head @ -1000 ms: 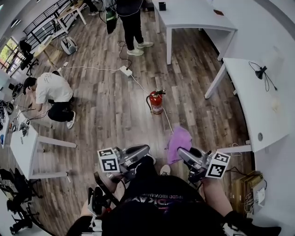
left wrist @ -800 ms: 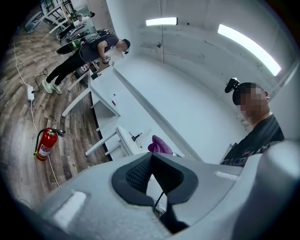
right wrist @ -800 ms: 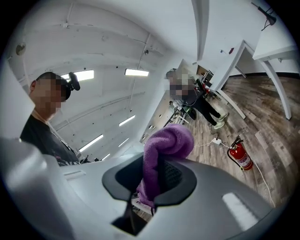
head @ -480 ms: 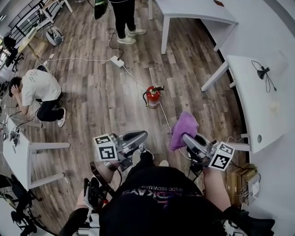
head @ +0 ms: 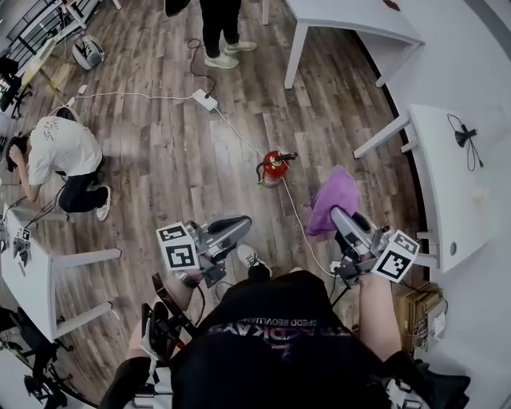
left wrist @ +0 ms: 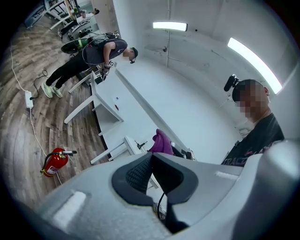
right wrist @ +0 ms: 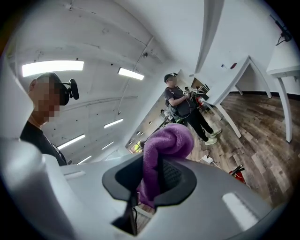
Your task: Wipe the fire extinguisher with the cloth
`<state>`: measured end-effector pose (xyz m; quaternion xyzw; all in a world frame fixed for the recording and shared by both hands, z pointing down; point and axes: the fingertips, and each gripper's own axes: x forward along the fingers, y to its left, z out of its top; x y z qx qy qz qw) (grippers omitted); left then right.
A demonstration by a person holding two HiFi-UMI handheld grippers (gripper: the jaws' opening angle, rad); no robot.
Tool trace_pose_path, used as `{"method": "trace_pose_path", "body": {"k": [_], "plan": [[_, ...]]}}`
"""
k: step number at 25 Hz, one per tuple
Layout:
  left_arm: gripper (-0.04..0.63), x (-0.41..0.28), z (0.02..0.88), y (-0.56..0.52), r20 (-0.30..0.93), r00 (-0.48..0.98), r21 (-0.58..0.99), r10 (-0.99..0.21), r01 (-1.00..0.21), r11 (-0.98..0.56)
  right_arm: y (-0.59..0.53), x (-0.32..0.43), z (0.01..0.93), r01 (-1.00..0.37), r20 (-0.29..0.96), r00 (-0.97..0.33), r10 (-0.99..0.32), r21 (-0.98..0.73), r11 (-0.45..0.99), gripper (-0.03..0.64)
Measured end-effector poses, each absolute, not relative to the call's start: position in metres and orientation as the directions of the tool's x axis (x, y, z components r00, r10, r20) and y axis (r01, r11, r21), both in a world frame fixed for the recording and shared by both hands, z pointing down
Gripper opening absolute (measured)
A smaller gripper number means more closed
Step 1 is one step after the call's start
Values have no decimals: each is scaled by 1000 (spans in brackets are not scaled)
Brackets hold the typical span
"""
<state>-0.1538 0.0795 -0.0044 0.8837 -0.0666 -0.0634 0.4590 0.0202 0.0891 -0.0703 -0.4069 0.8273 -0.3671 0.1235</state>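
A wide room with a wood-plank floor (head: 160, 176), white tabletops along its right edge and far end. The fire extinguisher (head: 274, 166) stands upright out on the open floor, clear of every table leg and well apart from both grippers. Wiping has not begun, judging by that gap. The right gripper (head: 342, 217) is clenched on the purple cloth (head: 334, 200), which bunches up past its tips (the right gripper view shows the fabric pinched between the pads). The left gripper (head: 238, 227) is closed with nothing between its jaws. So the cloth is in hand, and what is left is probably everything else: reaching the extinguisher, getting down to it and rubbing its body.

A white cable (head: 239, 137) runs from a power strip (head: 206, 99) right past the extinguisher's base and on toward the wearer's feet, likely the one thing to step around. A crouching person (head: 60, 152) by the left tabletop and a standing person (head: 217, 24) at the far end are both well off the path.
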Motion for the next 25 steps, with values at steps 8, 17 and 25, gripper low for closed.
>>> {"method": "trace_pose_path", "body": {"k": [8, 17, 25], "plan": [[-5, -164, -8, 52, -85, 973, 818, -217, -56, -573, 51, 26, -76, -611, 122, -623, -773, -693, 383, 66], [-5, -172, -4, 41, -44, 953, 819, -301, -138, -556, 6, 39, -67, -575, 114, -672, -731, -702, 419, 66], [-5, -123, 20, 19, -12, 922, 839, -387, -201, -505, -40, 84, -26, -523, 169, -763, -624, -729, 441, 66]]}}
